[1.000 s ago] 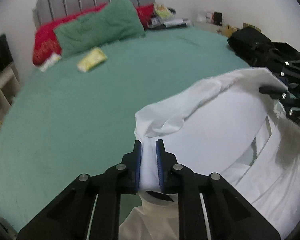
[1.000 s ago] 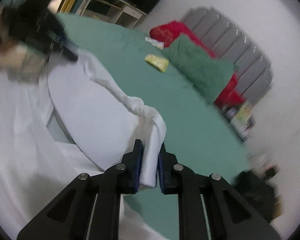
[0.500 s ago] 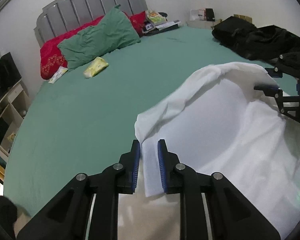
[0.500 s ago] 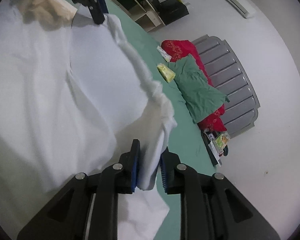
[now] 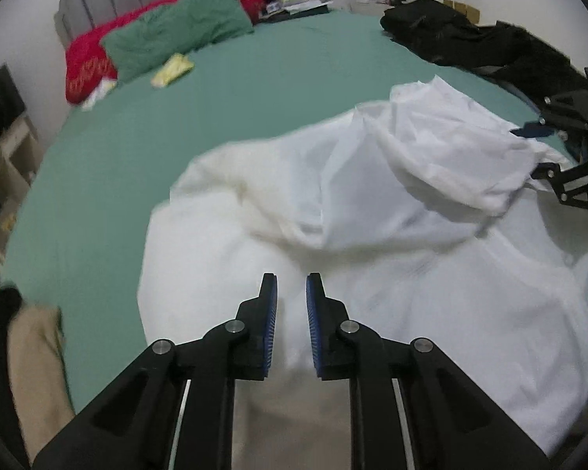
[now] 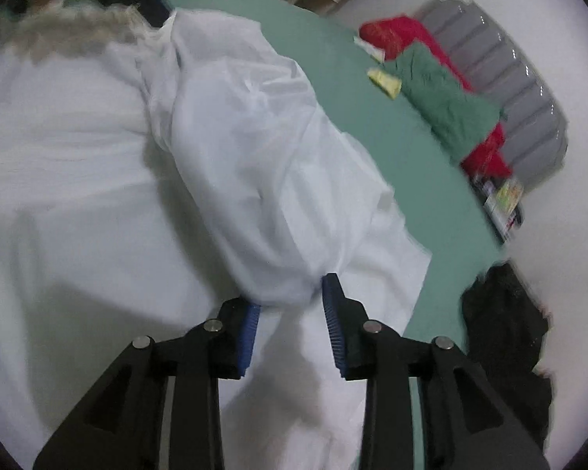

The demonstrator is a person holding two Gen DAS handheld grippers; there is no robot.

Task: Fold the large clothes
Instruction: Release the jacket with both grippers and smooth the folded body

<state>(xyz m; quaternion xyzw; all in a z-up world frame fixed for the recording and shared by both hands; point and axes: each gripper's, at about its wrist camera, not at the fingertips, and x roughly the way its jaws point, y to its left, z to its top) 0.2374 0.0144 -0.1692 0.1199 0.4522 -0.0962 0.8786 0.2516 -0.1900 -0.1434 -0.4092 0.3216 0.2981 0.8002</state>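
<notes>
A large white garment (image 5: 392,211) lies rumpled on the green bed (image 5: 215,90), with a folded-over layer on top. My left gripper (image 5: 291,286) is open and empty just above the garment's near part. My right gripper (image 6: 294,293) is open, jaws wide, with a puffed fold of the white garment (image 6: 254,156) resting between and above the pads, not pinched. The right gripper also shows at the right edge of the left wrist view (image 5: 568,156), beside the garment's far edge.
A green pillow (image 5: 176,31) and red pillow (image 5: 86,66) lie by the grey headboard. A yellow packet (image 5: 172,70) lies on the sheet. Black clothes (image 5: 470,39) are piled at the bed's right side. A beige item (image 5: 35,352) lies at the near left.
Both grippers held the white garment's edge in the air, carried it forward and down, then opened. The garment now lies folded over on the bed.
</notes>
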